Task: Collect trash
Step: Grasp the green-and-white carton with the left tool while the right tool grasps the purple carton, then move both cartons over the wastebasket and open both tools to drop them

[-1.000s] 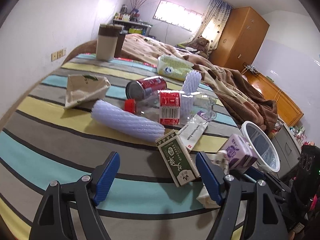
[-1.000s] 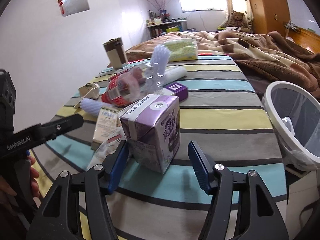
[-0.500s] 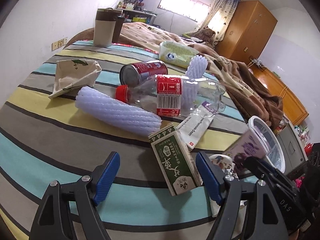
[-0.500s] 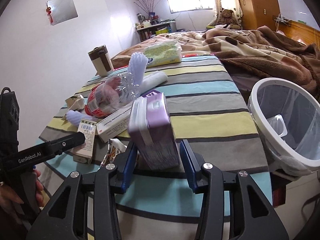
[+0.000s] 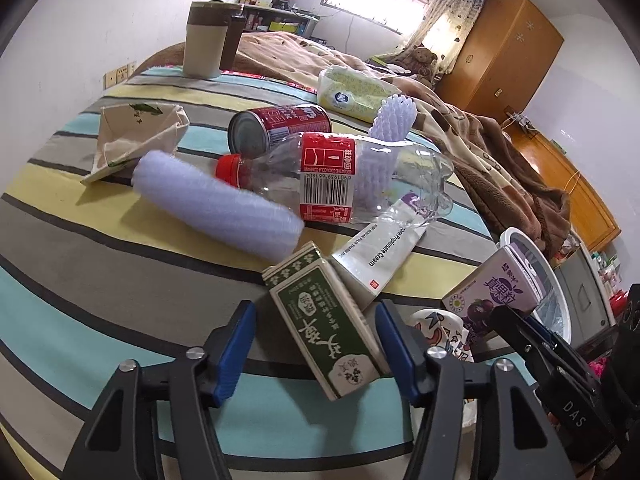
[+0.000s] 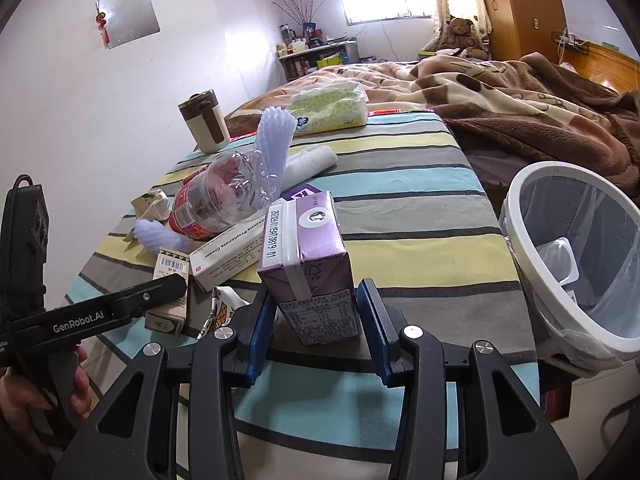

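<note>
Left wrist view
Left gripper (image 5: 314,348): jaws spread wide, the green carton (image 5: 324,322) lying between the blue pads, neither pad touching it.
Green carton: flat on the striped bedcover (image 5: 100,264); its white characters are too distorted to read.
Cream box (image 5: 378,254): part tucked under the bottle, printed "...onate Cream"; the start of the word is hidden.
Clear bottle (image 5: 340,178): on its side, red cap, red label with a barcode; the small print is unreadable.
Red can (image 5: 276,126): on its side behind the bottle, lettering too skewed to read.
Purple carton (image 5: 496,294): at the right, lower part hidden behind the right gripper's arm marked "DAS".
Printed wrapper (image 5: 442,332): mostly hidden behind the left gripper's right finger.

Right wrist view
Right gripper (image 6: 316,322): pads pinching the purple carton (image 6: 306,264) by its sides, carton upright near the bed's edge.
Purple carton writing: a date code along the top edge, only partly legible; nutrition print on the front too fine to read.
Trash bin (image 6: 536,264): white rim, clear liner, just off the bed at the right, cut off by the frame edge; a clear plastic cup lies inside.
Left gripper (image 6: 160,292): seen side-on, marked "GenRobot.AI".
Cream box (image 6: 236,256): "...sone Propionate Cream".
</note>
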